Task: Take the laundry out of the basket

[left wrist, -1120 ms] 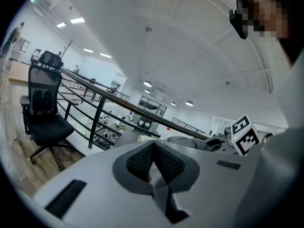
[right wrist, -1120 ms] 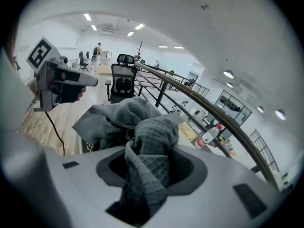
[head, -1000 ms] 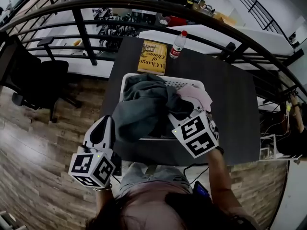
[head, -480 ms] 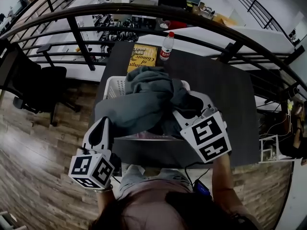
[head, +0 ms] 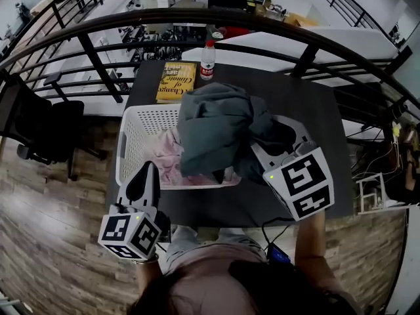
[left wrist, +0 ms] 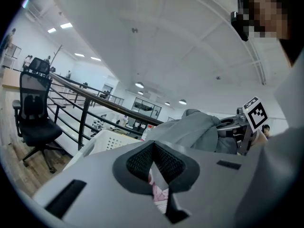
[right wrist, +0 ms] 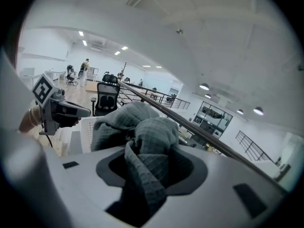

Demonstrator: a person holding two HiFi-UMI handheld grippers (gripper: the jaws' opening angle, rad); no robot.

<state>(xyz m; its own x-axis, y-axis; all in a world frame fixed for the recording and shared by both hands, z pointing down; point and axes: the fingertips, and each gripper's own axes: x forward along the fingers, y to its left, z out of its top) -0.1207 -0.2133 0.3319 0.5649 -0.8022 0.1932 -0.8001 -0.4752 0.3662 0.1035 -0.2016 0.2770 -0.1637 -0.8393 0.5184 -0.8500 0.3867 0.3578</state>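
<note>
Now the jaws of the right gripper (right wrist: 151, 170) pinch a fold of the grey garment (head: 216, 126), hoisted higher above the white basket (head: 128, 143) at centre frame than a second ago, baring pink laundry (head: 167, 157) inside. The left gripper (left wrist: 153, 151), lower left, is closed on nothing; the title on the yellow book (head: 176, 82) is too small to read.

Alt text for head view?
The right gripper holds a grey garment bunched over a white laundry basket on a dark table, pink laundry inside. The left gripper, shut and empty, hangs by the basket's near corner.
</note>
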